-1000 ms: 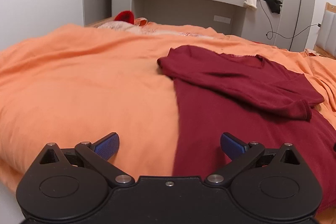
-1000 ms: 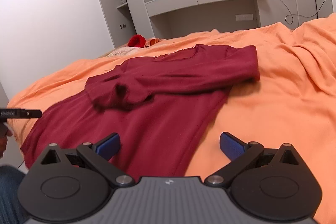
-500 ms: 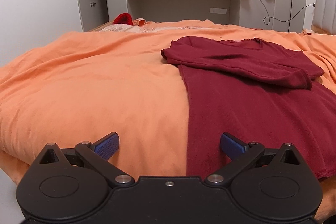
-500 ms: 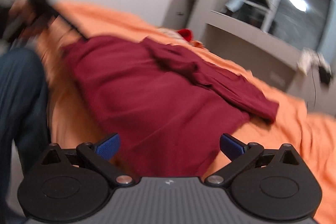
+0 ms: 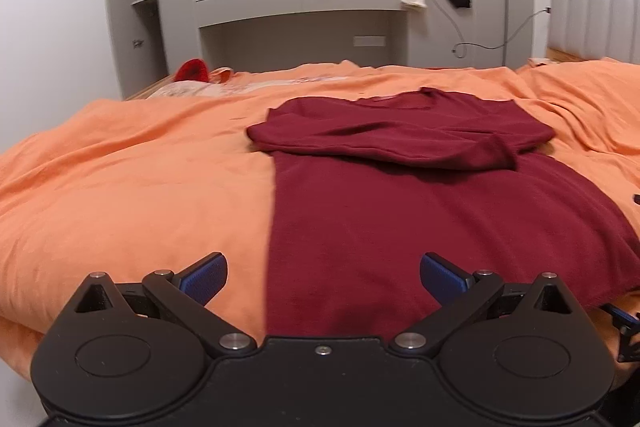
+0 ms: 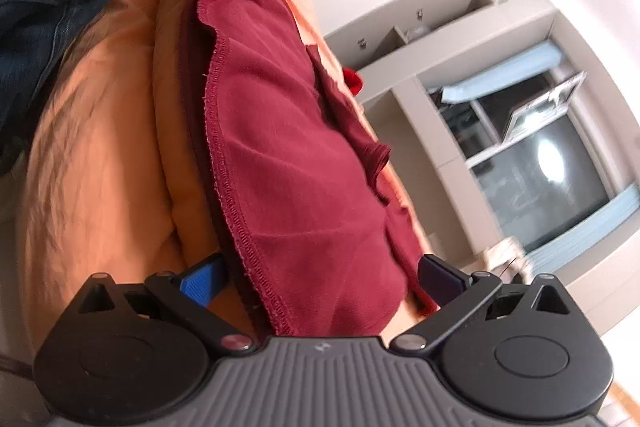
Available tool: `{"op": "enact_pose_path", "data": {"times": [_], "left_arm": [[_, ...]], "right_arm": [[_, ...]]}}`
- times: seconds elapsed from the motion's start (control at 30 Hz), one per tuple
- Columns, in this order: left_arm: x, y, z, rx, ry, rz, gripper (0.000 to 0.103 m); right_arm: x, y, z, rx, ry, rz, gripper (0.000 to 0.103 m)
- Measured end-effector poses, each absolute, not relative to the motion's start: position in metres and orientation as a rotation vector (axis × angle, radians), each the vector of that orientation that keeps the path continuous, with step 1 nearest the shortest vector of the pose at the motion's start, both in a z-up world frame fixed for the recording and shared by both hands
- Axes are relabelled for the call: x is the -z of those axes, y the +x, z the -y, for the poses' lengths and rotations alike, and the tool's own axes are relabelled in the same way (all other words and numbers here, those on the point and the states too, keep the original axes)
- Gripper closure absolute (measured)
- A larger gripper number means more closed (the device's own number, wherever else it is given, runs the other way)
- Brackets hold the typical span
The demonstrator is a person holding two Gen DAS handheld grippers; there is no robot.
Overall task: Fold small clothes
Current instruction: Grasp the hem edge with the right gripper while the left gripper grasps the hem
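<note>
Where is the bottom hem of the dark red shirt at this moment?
In the right wrist view the hem lies at the near edge of the orange bed cover, between the open fingers of the right gripper.

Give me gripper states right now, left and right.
Left gripper: open, holding nothing, above the near edge of the maroon shirt.
Right gripper: open, fingers straddling the shirt's hem, not clamped yet.

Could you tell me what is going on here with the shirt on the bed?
A person with a gripper in each hand is folding a dark red shirt spread on an orange duvet. Its sleeves are already folded across the chest. The left gripper hovers open over the shirt's left edge, while the right gripper, rolled sideways, straddles the hem, jaws open.
</note>
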State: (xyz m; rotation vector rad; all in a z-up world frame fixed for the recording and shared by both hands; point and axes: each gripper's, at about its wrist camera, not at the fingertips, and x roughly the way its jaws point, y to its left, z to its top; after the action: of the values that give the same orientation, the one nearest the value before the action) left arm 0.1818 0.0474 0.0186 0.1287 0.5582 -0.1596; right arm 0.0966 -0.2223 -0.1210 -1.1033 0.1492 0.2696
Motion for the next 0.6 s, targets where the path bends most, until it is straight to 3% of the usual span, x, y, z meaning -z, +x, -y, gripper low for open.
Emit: {"op": "enact_pose_path", "data": {"times": [0.1, 0.33, 0.47, 0.6], "left_arm": [[-0.016, 0.177, -0.038, 0.196, 0.148, -0.551, 0.001], [-0.008, 0.162, -0.018, 0.288, 0.225, -0.52, 0.001], [-0.004, 0.155, -0.004, 0.358, 0.298, -0.499, 0.001], [0.005, 0.147, 0.018, 0.418, 0.384, -0.499, 0.001]], "right_arm": [[0.126, 0.089, 0.223, -0.294, -1.139, -0.126, 0.016], [0.117, 0.08, 0.229, -0.341, -1.088, -0.101, 0.08], [0.093, 0.083, 0.233, -0.339, -0.996, -0.06, 0.091], [0.06, 0.096, 0.24, -0.367, -0.85, -0.079, 0.094]]}}
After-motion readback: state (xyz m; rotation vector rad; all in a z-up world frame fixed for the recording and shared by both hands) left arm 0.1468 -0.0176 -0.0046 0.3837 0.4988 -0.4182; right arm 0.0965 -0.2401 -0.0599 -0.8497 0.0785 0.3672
